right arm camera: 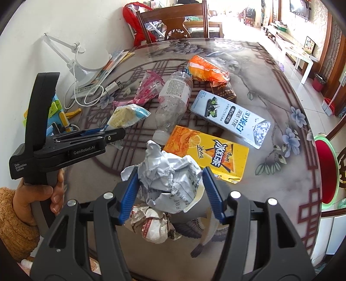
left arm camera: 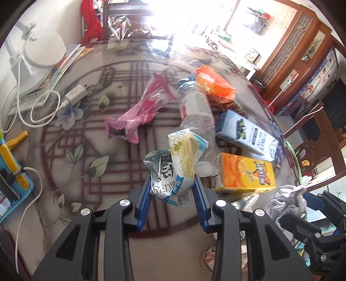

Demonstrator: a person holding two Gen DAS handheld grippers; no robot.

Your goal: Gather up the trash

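Observation:
My left gripper [left arm camera: 172, 190] is shut on a white and blue snack wrapper [left arm camera: 179, 160] and holds it above the table; the right wrist view shows this gripper [right arm camera: 112, 131] from the side with the wrapper [right arm camera: 127, 115]. My right gripper [right arm camera: 169, 186] is shut on a crumpled white paper ball [right arm camera: 170, 179], also seen at the lower right of the left wrist view [left arm camera: 287, 198]. On the table lie a pink wrapper [left arm camera: 140, 112], a clear plastic bottle [right arm camera: 173, 101], an orange bag [right arm camera: 205, 69], a white toothpaste box [right arm camera: 231, 116], a yellow tea carton [right arm camera: 209, 153] and another crumpled paper [right arm camera: 151, 224].
A white desk lamp [right arm camera: 86, 64], a charger with cable [left arm camera: 75, 93] and a power strip stand at the table's left by the wall. A blue and yellow phone holder [left arm camera: 10, 164] is at the left edge. A wooden chair [right arm camera: 173, 19] stands behind the table.

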